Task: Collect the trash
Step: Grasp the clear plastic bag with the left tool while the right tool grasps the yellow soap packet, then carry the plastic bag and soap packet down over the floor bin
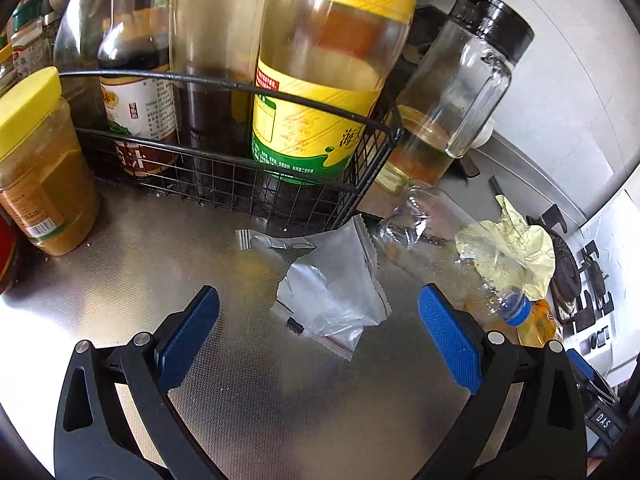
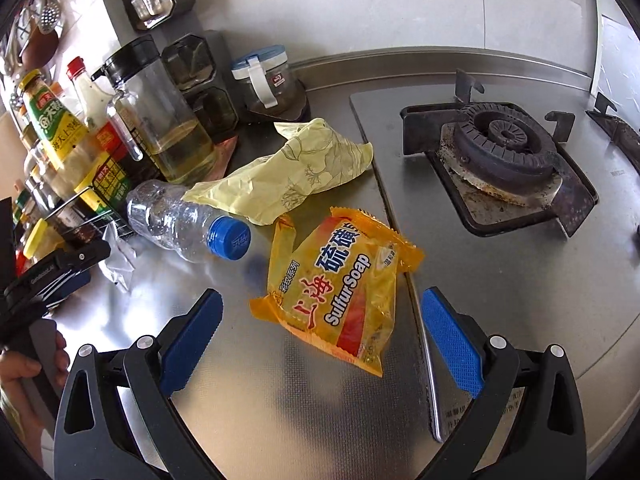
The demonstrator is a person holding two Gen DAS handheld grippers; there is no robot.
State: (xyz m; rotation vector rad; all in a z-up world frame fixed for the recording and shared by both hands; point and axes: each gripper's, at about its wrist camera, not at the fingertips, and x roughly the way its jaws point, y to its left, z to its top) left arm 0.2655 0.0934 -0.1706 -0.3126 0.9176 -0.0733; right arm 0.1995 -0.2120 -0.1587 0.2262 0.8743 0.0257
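The left gripper stood wide open at the bottom of its view, holding nothing, its blue pads on either side of a silver wrapper that lay flat on the steel counter at the middle of the frame. A small clear bag lay under the wrapper's lower edge, touching it. To the right of the wrapper a crushed plastic bottle lay on its side, its blue cap toward the lower right, with a crumpled yellow paper behind it. Across the top, a wire basket held tall sauce bottles, among them one with a yellow label; a yellow-lidded jar stood at the left edge and a glass oil jug at the upper right. The right gripper was likewise wide open and empty at the bottom of its view, its pads flanking the lower end of an orange soap wrapper lying on the counter at center. Above and left of it lay the bottle, cap pointing at the soap wrapper, and the yellow paper touched the bottle's upper side. A gas burner filled the upper right. At the left edge, the left gripper and the hand holding it were partly visible.
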